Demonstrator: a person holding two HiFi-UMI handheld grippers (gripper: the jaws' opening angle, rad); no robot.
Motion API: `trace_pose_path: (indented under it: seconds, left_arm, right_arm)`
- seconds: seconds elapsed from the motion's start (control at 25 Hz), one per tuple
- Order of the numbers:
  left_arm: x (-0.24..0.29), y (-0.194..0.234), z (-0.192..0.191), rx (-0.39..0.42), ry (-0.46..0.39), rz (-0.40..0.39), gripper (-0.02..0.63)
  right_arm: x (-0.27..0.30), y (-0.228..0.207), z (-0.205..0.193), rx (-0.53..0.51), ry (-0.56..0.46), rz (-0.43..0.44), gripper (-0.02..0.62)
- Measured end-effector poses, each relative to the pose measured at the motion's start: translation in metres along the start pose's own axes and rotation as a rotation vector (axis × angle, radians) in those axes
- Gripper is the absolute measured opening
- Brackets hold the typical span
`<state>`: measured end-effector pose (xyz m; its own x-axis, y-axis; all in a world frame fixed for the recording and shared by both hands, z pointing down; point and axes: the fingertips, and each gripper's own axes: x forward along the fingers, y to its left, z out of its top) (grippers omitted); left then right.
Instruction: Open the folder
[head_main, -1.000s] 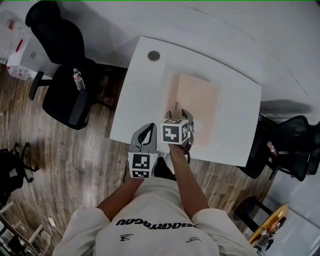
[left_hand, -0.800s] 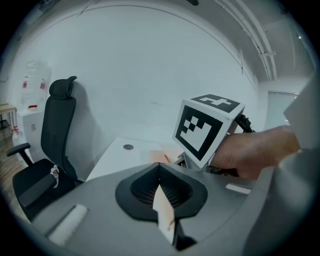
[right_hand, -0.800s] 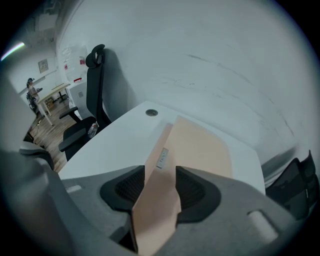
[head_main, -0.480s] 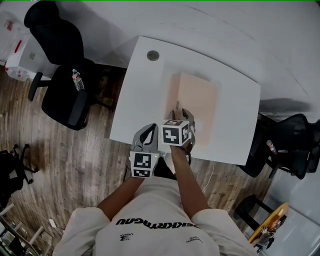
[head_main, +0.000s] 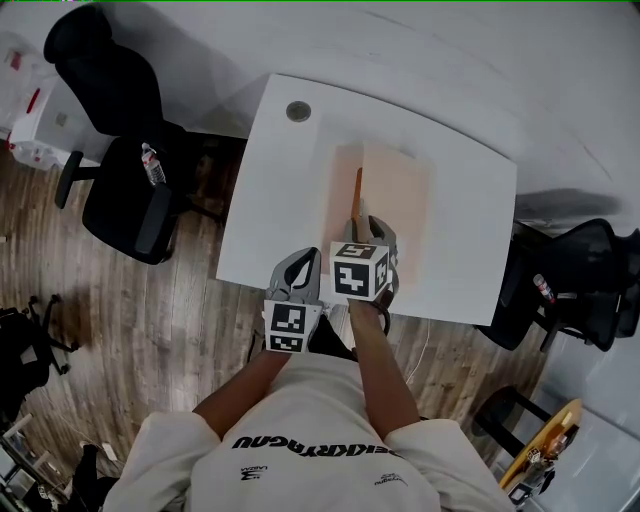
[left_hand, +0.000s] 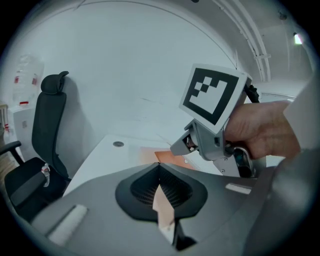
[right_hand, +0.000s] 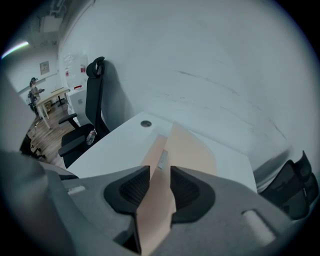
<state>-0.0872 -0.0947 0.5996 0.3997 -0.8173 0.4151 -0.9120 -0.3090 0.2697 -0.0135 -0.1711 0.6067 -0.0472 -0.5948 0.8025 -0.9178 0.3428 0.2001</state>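
A peach folder (head_main: 400, 200) lies on the white table (head_main: 275, 210). Its front cover (head_main: 357, 195) stands raised and shows edge-on as a thin orange line. My right gripper (head_main: 364, 228) holds that cover near its front edge; in the right gripper view the cover (right_hand: 155, 205) runs between the pads of the right gripper (right_hand: 160, 172) as the jaws are closing on it. My left gripper (head_main: 293, 268) hovers at the table's front edge, left of the folder, tips together (left_hand: 159, 167). A pale peach sliver shows in its slit; I cannot tell what it is.
A round cable grommet (head_main: 298, 111) sits at the table's far left corner. A black office chair (head_main: 125, 150) with a water bottle (head_main: 152, 162) on its seat stands to the left. Another dark chair (head_main: 580, 290) is at the right, on wooden floor.
The folder's cover, flat before, has come up and now stands on edge. My right gripper has risen with it. The left gripper has stayed where it was.
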Motion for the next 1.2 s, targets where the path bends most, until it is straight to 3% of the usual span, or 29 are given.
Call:
trace_pose_path:
  seconds: [0.8,1.2]
  left_arm:
    - [0.011,-0.032,-0.007,0.032,0.026,-0.042,-0.005]
    - [0.014,-0.049,-0.009,0.053,0.032,-0.061,-0.005]
  right_arm:
    - [-0.047,-0.051,0.010,0.066,-0.098,-0.028,0.066]
    - [-0.073,-0.090,0.003,0.088,-0.134,-0.089,0.037]
